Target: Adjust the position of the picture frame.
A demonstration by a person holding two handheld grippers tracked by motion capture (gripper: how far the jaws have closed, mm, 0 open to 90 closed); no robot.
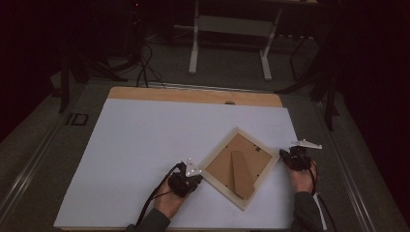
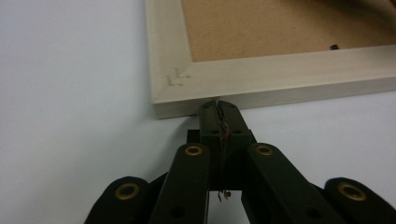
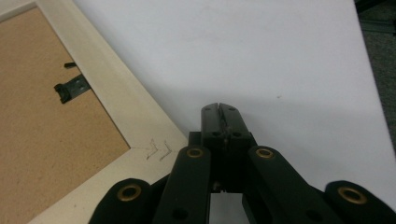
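White worktop [image 1: 135, 159], frame face-down, both my tools pressed together.

From above, the frame [image 1: 240, 166] lies turned like a diamond at the worktop's near right, my left tool [image 1: 196, 175] at its left corner and my right tool [image 1: 285, 155] at its right corner. Along the left tool [image 2: 218, 105], the tips are pressed together, pinching nothing, right at the frame's [image 2: 261, 74] pale edge. Along the right tool [image 3: 219, 109], the tips are pressed together over bare worktop, the frame's [image 3: 116, 116] corner just beside them.

Picture frame [image 1: 238, 165] face-down on worktop [image 1: 145, 145], lower right of centre; left tongs [image 1: 189, 176] at its left corner, right tongs [image 1: 286, 155] at its right corner.
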